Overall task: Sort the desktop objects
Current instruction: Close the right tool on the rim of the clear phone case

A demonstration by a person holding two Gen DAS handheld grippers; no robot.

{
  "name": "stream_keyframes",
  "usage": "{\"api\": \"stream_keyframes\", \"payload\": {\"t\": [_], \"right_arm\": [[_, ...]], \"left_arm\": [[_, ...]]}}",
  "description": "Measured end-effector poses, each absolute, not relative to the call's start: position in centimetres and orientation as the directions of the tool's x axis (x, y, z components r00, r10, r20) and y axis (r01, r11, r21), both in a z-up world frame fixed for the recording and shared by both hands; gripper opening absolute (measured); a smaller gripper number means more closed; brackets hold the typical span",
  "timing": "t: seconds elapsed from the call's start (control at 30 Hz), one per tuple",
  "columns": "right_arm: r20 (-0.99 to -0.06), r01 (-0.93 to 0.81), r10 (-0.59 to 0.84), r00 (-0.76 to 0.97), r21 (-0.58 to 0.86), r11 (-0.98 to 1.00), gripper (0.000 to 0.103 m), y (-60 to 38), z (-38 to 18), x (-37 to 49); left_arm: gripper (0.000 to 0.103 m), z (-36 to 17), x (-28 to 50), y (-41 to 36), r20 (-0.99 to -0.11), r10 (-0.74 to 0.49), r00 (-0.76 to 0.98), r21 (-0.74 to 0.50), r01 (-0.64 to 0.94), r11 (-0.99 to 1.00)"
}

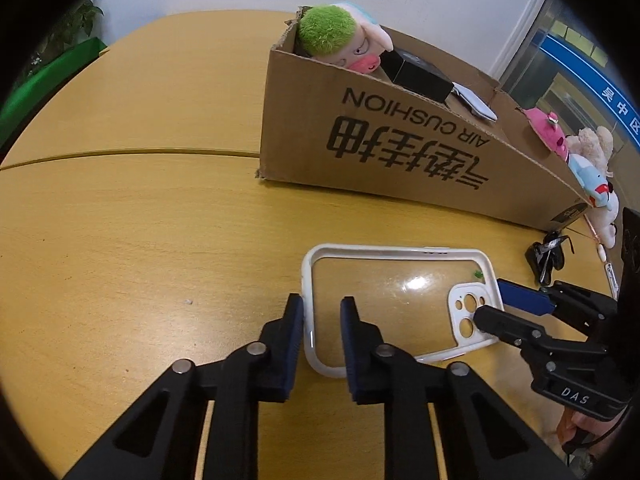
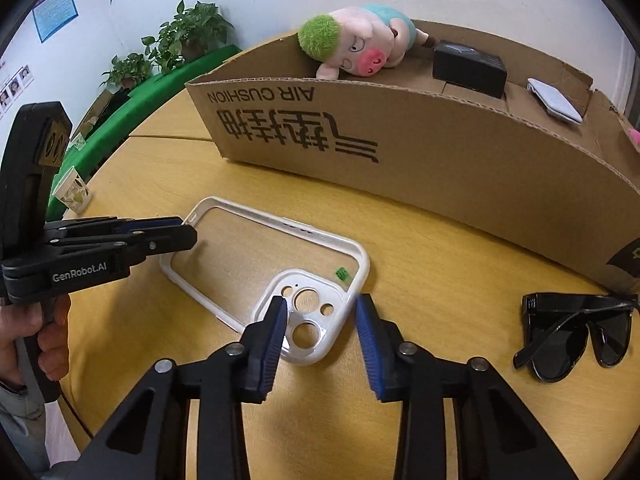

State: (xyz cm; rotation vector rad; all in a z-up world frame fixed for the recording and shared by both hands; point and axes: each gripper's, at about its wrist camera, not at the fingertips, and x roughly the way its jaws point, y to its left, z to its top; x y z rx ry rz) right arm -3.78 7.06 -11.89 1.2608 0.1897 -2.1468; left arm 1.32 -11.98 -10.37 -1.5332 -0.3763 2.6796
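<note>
A clear phone case (image 1: 392, 292) (image 2: 256, 248) with a white rim lies flat on the wooden table (image 1: 140, 240), in front of a cardboard box (image 1: 400, 148) (image 2: 440, 168). My left gripper (image 1: 321, 306) (image 2: 188, 230) straddles the case's short plain end. Its outer pad is against the rim and its inner pad stands a little apart, inside the case. My right gripper (image 2: 320, 304) (image 1: 490, 300) straddles the camera-cutout corner, one finger over the cutout block and the other just outside the rim, with a gap left.
Black sunglasses (image 2: 576, 332) (image 1: 546, 258) lie folded to the right of the case. The box holds a green-haired plush pig (image 2: 360, 48), a black carton (image 2: 470, 66) and a pale flat item (image 2: 554, 100). More plush toys (image 1: 588, 160) sit at the box's right end. A paper cup (image 2: 74, 192) stands far left.
</note>
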Motion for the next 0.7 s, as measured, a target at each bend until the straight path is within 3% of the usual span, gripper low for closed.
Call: {"api": "stream_keyframes", "payload": {"t": [0.17,0.37,0.57,0.7], "right_arm": [[-0.837,0.605,-0.443,-0.321,0.179,-0.776,0.03,8.7,-11.6,-1.3],[-0.844,0.603,-0.389,-0.368,0.102,-0.791,0.04,9.8,-11.5,-0.4],[-0.824,0.542,-0.399,-0.403,0.136,-0.829,0.012,12.2,-11.0,-1.1],[-0.754,0.525,-0.418,-0.506,0.116,-0.843,0.012,13.3,-7.3,-0.8]], "left_arm": [[0.008,-10.5,2.9,-11.5,-0.845,0.164,-0.508,-0.227,0.063,-0.972],[0.006,-10.6,3.8,-9.8,-0.836,0.213,-0.507,-0.265,0.032,-0.964],[0.005,-10.1,4.2,-9.1,-0.837,0.227,-0.498,-0.264,0.004,-0.964],[0.005,-6.4,4.4,-8.2,-0.787,0.218,-0.578,-0.244,-0.033,-0.969]]}}
